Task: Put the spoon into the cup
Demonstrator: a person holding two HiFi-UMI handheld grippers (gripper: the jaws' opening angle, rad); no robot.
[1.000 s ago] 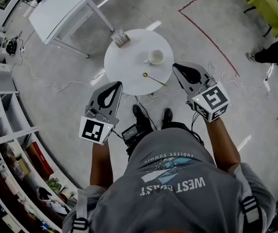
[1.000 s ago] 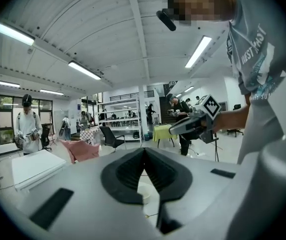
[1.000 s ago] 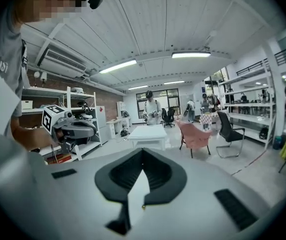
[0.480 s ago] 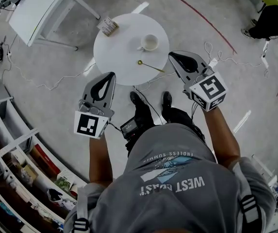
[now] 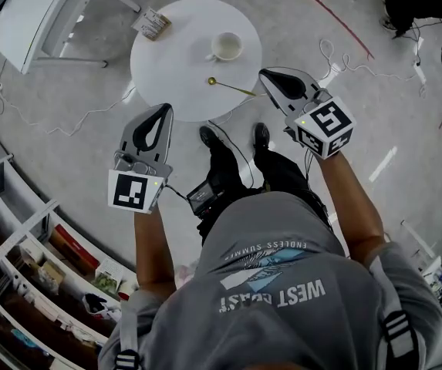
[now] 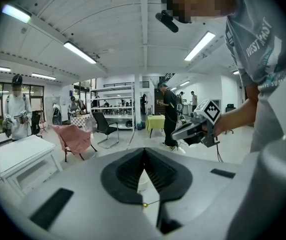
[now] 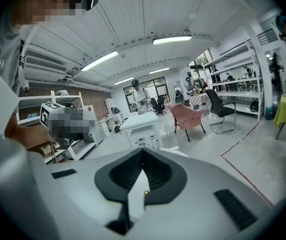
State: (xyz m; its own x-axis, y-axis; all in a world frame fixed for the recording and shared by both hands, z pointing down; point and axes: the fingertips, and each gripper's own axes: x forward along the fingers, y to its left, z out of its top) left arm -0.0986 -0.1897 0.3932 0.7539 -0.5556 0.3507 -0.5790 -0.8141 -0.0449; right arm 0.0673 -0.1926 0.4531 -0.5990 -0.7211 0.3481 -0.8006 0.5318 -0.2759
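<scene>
A grey concrete floor (image 5: 66, 129) filled the head view, crossed by a red taped line (image 5: 336, 18) and loose pale cables (image 5: 74, 122). Open shelving (image 5: 28, 268) packed with small goods ran along the lower left. A white rectangular table (image 5: 32, 10) stood at the upper left. Beside it, in front of the person, was a small round white table (image 5: 174, 75). The person, in a grey printed shirt (image 5: 282, 284), stood at the table's near edge with both arms held forward.

The left gripper (image 5: 163, 109) hovered off the table's near-left rim, its jaws clenched tip to tip with nothing between them. The right gripper (image 5: 266, 74) hovered at the near-right rim, also closed and empty, its tip near the handle end of the spoon but not touching it.

A white cup (image 5: 227, 46) stood upright on the far right part of the tabletop, its small handle toward the left of the view. A small striped box (image 5: 151, 23) sat at the far-left rim, its contents too small to tell.

The spoon (image 5: 232, 88) lay flat on the tabletop, between the cup and the person and apart from the cup. It was slim and gold-coloured, with a small round bowl toward the table's middle and a thin straight handle slanting toward the right gripper.
</scene>
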